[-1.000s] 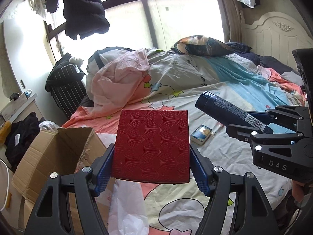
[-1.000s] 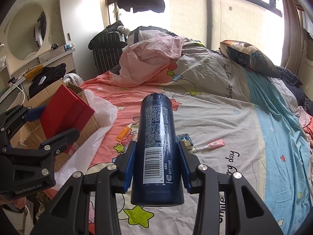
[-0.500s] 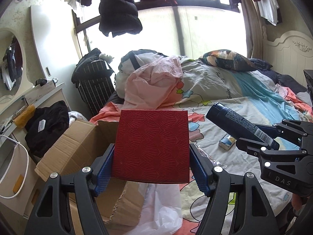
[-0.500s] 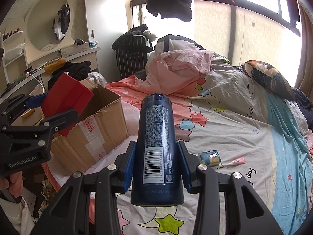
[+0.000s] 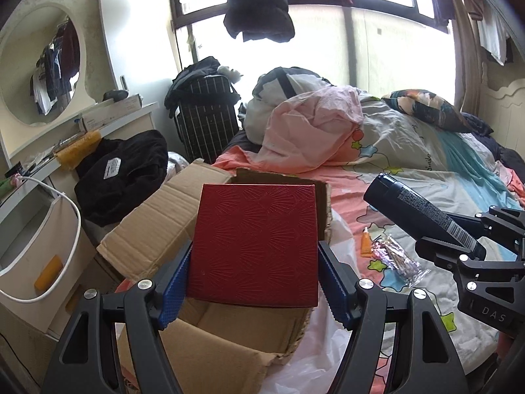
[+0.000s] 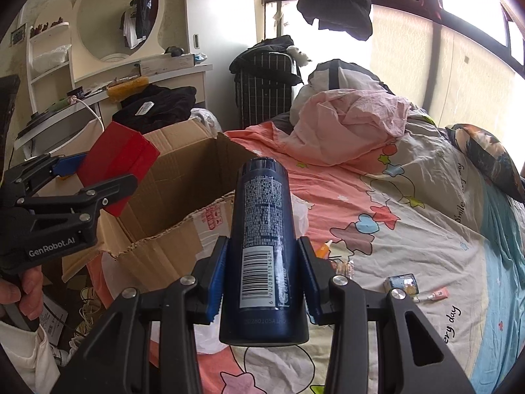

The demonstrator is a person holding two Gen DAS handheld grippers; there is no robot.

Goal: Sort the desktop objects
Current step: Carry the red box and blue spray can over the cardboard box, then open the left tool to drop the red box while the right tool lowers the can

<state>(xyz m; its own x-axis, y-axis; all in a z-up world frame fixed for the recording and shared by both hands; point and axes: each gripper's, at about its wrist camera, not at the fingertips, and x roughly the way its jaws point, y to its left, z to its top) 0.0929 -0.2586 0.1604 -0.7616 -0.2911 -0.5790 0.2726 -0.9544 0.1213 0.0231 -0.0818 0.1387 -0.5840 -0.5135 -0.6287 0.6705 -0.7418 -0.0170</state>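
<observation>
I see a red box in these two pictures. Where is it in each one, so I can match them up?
Left wrist view: the red box fills the centre, clamped between the left gripper jaws.
Right wrist view: it sits at far left, held above the cardboard box.
Shared landmark: the pink sheet heaped on the bed.

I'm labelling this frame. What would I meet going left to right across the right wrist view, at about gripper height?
left gripper holding the red box → cardboard box → blue bottle in the right gripper → orange tube → small blue packet → pink tube
</observation>
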